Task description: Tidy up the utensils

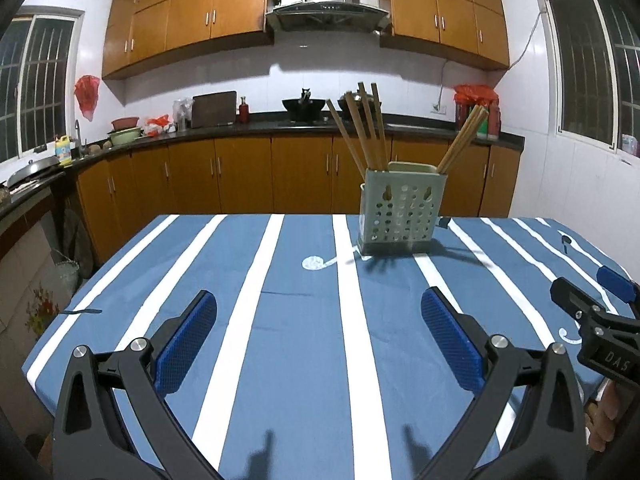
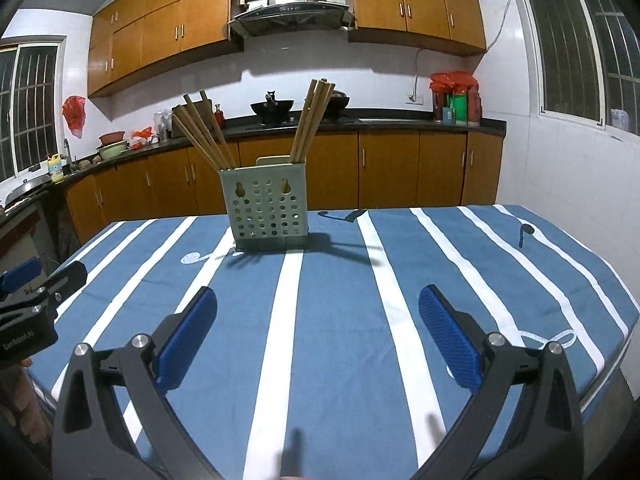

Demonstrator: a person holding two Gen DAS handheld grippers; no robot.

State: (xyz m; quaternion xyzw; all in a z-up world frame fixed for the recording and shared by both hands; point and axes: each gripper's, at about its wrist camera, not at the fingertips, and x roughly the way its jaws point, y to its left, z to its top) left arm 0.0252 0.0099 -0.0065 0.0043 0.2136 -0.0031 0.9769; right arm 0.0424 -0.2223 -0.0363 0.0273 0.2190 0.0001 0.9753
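A pale green perforated utensil holder [image 1: 401,208] stands on the far part of the blue striped tablecloth [image 1: 296,320]; it also shows in the right wrist view [image 2: 267,206]. Several wooden chopsticks [image 1: 364,128] lean out of its left compartment and a bundle [image 1: 462,140] out of its right one; the right wrist view shows both groups [image 2: 204,136] [image 2: 311,120]. My left gripper [image 1: 319,340] is open and empty above the near table. My right gripper [image 2: 318,338] is open and empty, also short of the holder. Each gripper shows at the other view's edge.
The table's far edge runs just behind the holder. Beyond it are wooden base cabinets [image 1: 240,172] and a dark counter with a wok [image 1: 303,106], bottles [image 1: 478,114] and a sink area [image 1: 76,148]. The table's right edge [image 2: 624,320] is near my right gripper.
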